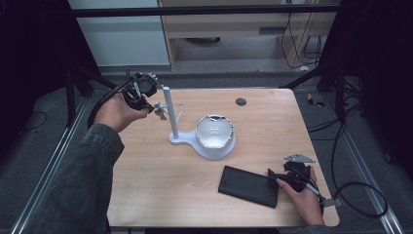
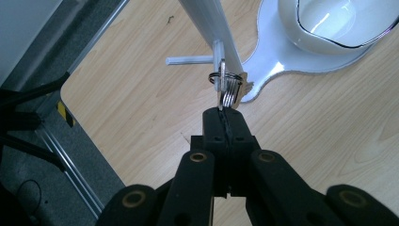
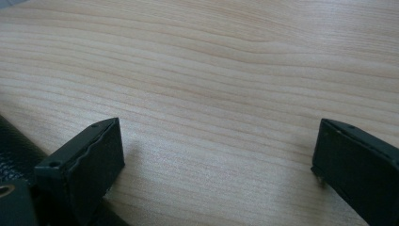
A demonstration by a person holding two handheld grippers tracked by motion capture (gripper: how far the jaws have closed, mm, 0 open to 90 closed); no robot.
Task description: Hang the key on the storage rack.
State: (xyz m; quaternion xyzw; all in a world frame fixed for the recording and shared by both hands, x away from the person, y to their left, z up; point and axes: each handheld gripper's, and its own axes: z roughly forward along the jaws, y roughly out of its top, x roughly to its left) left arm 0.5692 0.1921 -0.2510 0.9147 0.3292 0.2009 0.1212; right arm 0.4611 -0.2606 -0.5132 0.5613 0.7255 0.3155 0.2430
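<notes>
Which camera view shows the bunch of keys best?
The left gripper view: the keys sit close and sharp, pinched by the left gripper, their ring at the stand's peg. The high view shows them small. The right gripper view faces bare table.

1. A light wooden bench [image 1: 160, 175] with rounded corners is seen from above, set between metal rails on a grey floor [image 1: 39, 146].
2. A round dark disc [image 1: 240, 102] is set into the bench top near its far edge.
3. A white stand [image 1: 181, 139] is placed near the middle of the bench; a thin upright post [image 1: 169, 109] with short side pegs is carried at the left end of its flat base.
4. A white bowl [image 1: 214, 130] with a dark rim is seated on the round right part of that base.
5. A flat black case [image 1: 248, 186] is laid near the front right of the bench, well apart from the stand.
</notes>
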